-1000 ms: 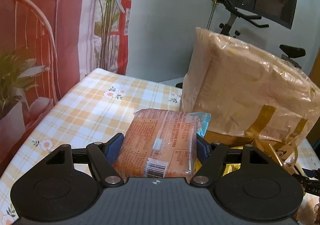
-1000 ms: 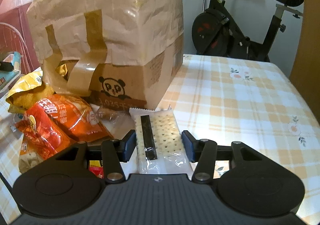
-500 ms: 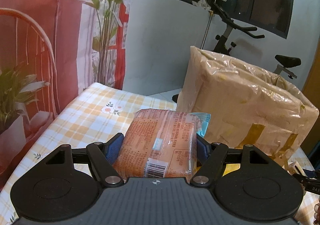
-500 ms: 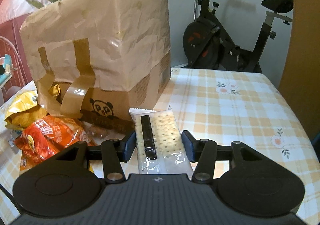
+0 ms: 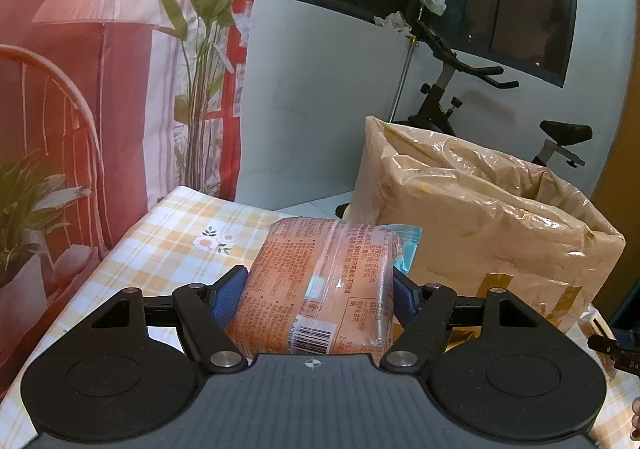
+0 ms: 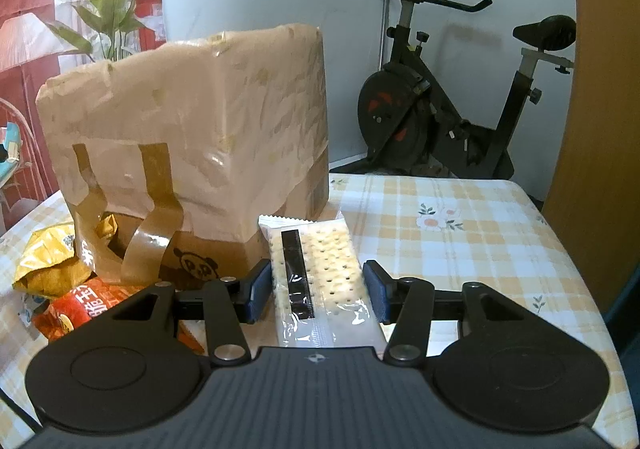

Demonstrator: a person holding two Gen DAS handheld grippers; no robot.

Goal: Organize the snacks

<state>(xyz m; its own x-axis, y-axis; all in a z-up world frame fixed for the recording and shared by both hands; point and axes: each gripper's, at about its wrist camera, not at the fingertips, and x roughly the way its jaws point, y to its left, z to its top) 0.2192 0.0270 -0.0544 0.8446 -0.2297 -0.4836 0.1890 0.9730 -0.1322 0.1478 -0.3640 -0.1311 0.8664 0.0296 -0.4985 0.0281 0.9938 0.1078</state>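
My left gripper is shut on an orange snack pack with a barcode, held above the checked tablecloth. A light blue packet sticks out behind it. My right gripper is shut on a clear cracker pack, lifted above the table. A tall cardboard box wrapped in brown tape stands in front of both grippers; it also shows in the left wrist view. A red snack bag and a yellow bag lie at the box's left foot.
An exercise bike stands behind the table. A plant and a red curtain are at the left. The tablecloth extends to the right of the box. The other gripper's tip shows at the right edge.
Both grippers have risen with their packs; the box and table sit lower in both views. The grips have not changed.
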